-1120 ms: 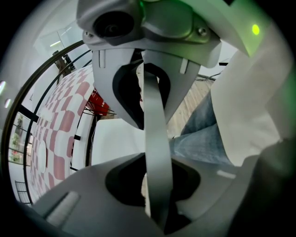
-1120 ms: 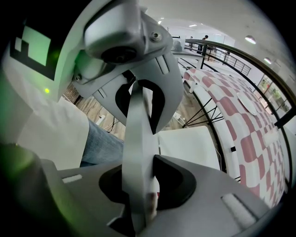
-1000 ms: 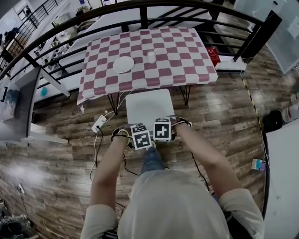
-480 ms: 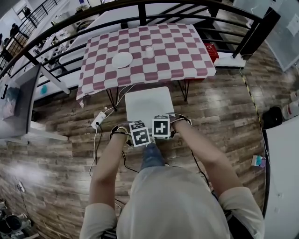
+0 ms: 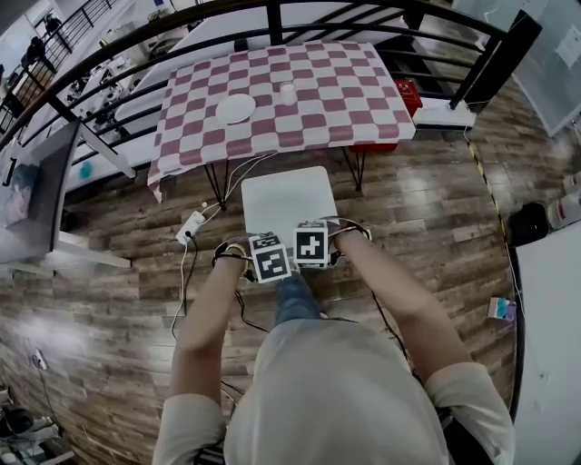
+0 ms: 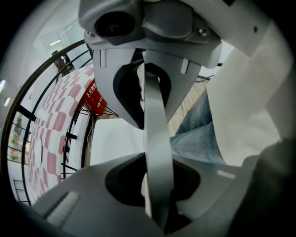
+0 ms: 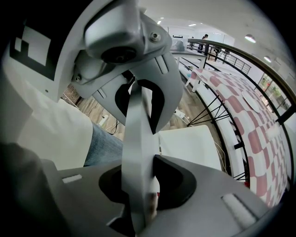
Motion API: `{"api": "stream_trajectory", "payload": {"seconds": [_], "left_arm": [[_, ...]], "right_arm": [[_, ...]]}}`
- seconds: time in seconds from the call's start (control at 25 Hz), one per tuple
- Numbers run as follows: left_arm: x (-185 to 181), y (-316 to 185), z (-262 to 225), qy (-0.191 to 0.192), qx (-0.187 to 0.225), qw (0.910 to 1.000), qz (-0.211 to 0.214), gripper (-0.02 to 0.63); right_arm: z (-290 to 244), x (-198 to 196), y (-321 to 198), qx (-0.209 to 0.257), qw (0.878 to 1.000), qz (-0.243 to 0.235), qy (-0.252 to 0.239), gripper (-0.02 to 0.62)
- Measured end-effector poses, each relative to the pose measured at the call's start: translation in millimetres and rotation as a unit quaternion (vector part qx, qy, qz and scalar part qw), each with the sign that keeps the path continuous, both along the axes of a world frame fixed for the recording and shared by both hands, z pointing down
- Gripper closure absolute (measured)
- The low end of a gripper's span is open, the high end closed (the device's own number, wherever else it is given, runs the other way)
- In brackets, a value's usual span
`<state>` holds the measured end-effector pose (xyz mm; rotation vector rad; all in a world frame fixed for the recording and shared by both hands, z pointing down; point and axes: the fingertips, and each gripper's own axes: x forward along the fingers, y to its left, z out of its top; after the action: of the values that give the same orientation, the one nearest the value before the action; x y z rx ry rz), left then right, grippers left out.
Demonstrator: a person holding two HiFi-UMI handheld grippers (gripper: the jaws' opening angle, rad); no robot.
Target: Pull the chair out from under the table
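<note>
Chair (image 5: 289,202) stands on wood floor (image 5: 109,272) on the person's side of the desk (image 5: 345,100). White seat is fully in sight from above. Its far edge is near the hanging hem of the red/white check cloth (image 5: 191,154), w/ a thin strip of floor between. Black desk legs show to either side of that far end.

Both tools are at the chair's near end, side by side, marker cubes almost touching. Left tool (image 5: 270,261) points straight down. Left tool view shows both jaws pressed on a thin pale slab running up between them: the backrest (image 6: 155,139), seen edge-on. Right tool (image 5: 311,245) is tipped a little off vertical. Its own view shows the same, jaws pinching the backrest edge (image 7: 137,162), w/ white seat and desk beyond. So each tool is clamped on the backrest, none spread.

Person's jeans leg (image 5: 295,300) is just behind the tools, forearms reaching fwd on each side.

On the desk: white plate (image 5: 235,109) left of centre, small pale cup (image 5: 287,93) just to its right, apart from it. Black railing (image 5: 182,23) curves round behind the desk. Red crate (image 5: 410,98) sits past the desk's right corner. White power strip (image 5: 191,227) w/ cables lies on the floor left of the chair.
</note>
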<state>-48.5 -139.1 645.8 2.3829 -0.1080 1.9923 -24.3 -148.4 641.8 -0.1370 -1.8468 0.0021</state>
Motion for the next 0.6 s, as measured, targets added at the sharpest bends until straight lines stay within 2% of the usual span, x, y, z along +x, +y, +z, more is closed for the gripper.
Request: {"api": "stream_trajectory", "payload": {"seconds": [0.6], "left_arm": [[7, 51, -2, 0.001, -0.007, 1.0000, 0.004, 0.525]], "right_arm": [[-3, 4, 55, -0.018, 1.000, 0.003, -0.005, 0.512]]}}
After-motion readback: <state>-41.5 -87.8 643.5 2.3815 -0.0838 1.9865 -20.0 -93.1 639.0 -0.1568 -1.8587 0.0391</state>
